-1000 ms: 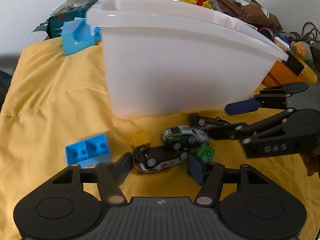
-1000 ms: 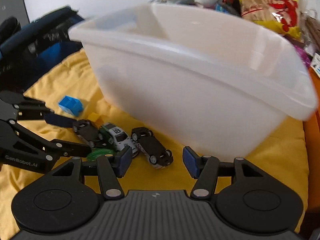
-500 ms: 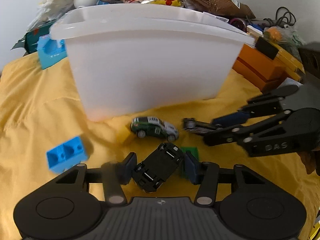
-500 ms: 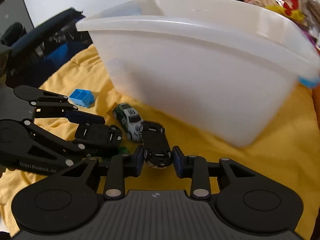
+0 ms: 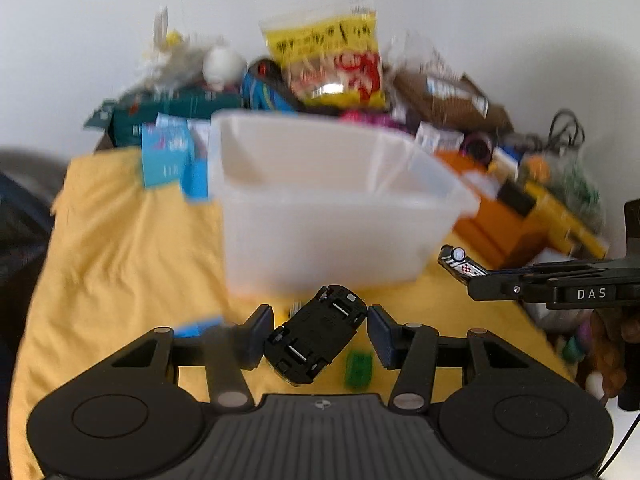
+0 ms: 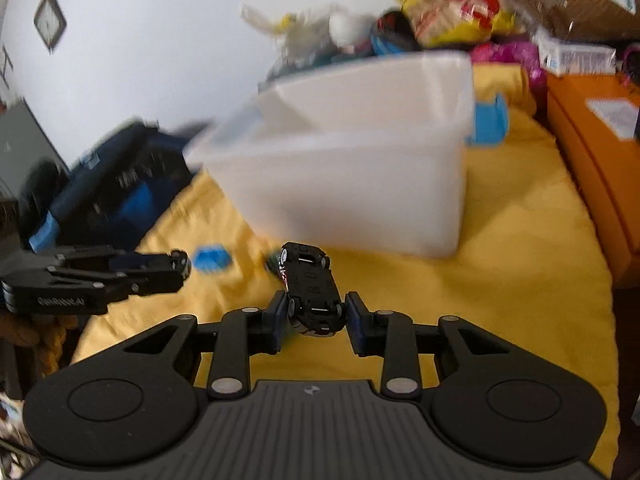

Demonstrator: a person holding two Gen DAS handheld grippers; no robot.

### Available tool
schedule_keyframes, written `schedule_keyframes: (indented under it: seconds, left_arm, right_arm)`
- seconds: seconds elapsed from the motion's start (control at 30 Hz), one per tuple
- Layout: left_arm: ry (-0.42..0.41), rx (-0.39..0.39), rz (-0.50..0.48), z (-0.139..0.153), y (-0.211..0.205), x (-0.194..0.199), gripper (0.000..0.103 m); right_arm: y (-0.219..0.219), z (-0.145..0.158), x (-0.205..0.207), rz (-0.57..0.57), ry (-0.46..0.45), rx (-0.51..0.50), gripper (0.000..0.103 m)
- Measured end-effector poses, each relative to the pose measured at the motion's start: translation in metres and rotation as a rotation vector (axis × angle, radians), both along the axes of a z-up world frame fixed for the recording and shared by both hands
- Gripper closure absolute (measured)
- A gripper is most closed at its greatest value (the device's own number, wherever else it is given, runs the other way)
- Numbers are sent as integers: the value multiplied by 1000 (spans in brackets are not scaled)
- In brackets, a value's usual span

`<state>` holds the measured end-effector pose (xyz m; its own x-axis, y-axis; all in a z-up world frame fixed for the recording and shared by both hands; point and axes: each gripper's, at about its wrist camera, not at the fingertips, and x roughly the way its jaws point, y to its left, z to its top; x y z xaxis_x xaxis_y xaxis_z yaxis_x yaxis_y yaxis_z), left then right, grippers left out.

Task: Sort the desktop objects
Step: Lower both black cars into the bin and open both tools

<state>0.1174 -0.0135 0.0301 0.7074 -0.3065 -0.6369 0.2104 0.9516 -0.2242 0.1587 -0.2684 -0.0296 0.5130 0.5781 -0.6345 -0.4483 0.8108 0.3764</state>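
Cars, 2, underside up: left claw's [image 5: 316,330] diagonal, right claw's [image 6: 316,312] lengthwise.

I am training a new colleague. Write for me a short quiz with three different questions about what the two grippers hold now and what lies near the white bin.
1. True or false: both the left gripper and the right gripper hold a toy car.
2. Which side of the car in the left gripper faces the camera: A roof, B underside?
3. Fill in: the white bin stands on a ____ cloth.

Key: 1 true. 2 B. 3 yellow.
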Motion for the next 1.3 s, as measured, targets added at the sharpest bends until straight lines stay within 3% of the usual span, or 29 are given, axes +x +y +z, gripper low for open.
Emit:
schedule_keyframes:
  seconds: [0.2,0.43,0.6,0.83,1.1,1.2,1.23,1.3]
  left_arm:
    - [-48,-42,18,46,1,28,48]
    - [-87,-3,34,83,3,65,48]
    - [-43,3,52,95,12,96,48]
    - [47,-9,58,91,16,135,48]
    - [135,-24,55,78,10,159,48]
    - [141,-18,77,76,9,164,42]
    - [143,-20,81,76,10,165,37]
    - [145,-27,78,75,11,165,36]
  right_arm:
    - [1,58,29,-41,-99,57,69]
    - [4,104,68,-68,-176,59,69]
    - [5,111,86,-91,-172,20,69]
    - [8,112,119,-98,-88,-59,69]
    - [6,91,150,-112,61,-75,69]
    - [5,83,157,-131,86,-100,68]
    - [5,82,159,-136,95,-103,66]
    - [4,79,162,-146,107,-107,57]
